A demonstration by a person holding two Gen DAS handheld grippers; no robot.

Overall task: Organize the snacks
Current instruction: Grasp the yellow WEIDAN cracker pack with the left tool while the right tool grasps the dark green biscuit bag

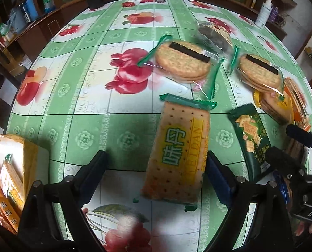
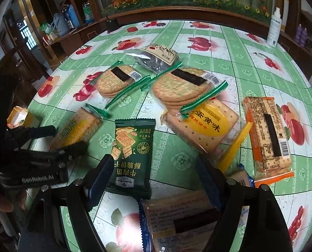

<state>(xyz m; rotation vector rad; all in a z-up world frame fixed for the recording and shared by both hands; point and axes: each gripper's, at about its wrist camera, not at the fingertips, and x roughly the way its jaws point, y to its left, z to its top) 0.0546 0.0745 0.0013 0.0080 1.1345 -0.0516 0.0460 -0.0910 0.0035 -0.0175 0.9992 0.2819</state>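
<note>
We logged a green-ended cracker pack (image 1: 177, 153) lying flat on the desk (image 1: 93, 126) between the left tongs (image 1: 156, 180), spread and not pinching it. A dark green packet (image 2: 133, 153) lay between the right tongs (image 2: 154, 180), likewise spread. We counted two round-biscuit packs, one (image 2: 116, 79) beside the other (image 2: 183, 86).

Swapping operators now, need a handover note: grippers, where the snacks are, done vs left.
Left gripper: open, straddling the green-trimmed square cracker pack, not gripping.
Right gripper: open, over the dark green foil cracker pouch.
Done: a few packs sit in the yellow cardboard box at far left.
Left: two round biscuit packs, yellow-label cracker pack, orange-trimmed pack, blue-edged pack still loose on the fruit-print tablecloth.
</note>
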